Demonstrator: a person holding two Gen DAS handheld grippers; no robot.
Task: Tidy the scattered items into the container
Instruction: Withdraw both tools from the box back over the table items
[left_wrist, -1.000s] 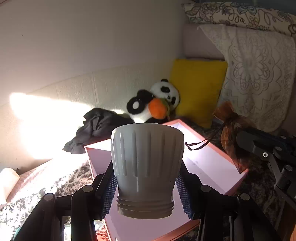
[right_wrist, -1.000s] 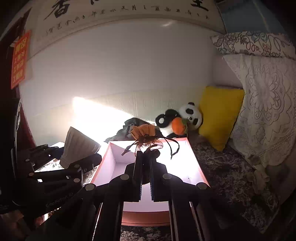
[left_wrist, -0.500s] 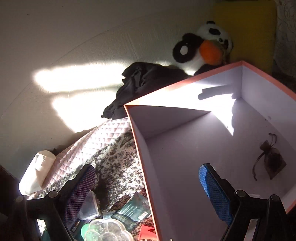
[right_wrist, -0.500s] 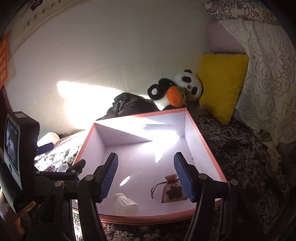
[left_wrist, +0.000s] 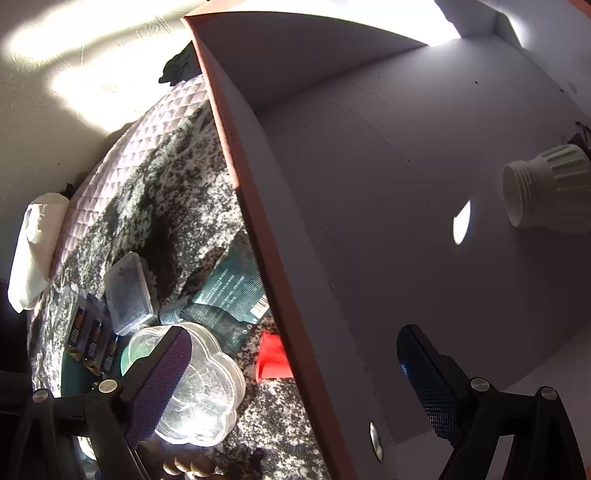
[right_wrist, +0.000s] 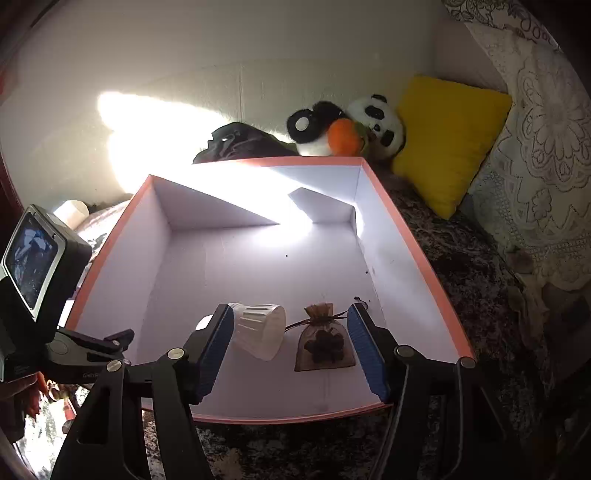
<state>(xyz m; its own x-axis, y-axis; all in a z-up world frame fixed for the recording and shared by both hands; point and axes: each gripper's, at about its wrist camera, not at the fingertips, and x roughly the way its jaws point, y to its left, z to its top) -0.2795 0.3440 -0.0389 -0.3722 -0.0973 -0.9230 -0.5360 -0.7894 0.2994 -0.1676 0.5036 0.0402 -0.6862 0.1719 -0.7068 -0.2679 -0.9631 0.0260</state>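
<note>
A pink-rimmed white box sits on the patterned bedspread. Inside lie a white ribbed cup on its side and a brown mesh pouch. My right gripper is open and empty above the box's near end. My left gripper is open and empty, straddling the box's left wall; the cup shows inside. Left of the box lie a clear flower-shaped case, a red item, a dark green packet, a clear square box and batteries.
A panda plush with an orange ball, black cloth and a yellow pillow sit behind the box by the wall. A lace pillow stands at the right. A white roll lies at the far left.
Both grippers opened: the cup and pouch dropped into the box. My left gripper then swung down and left over the box's left wall, toward the scattered items.
</note>
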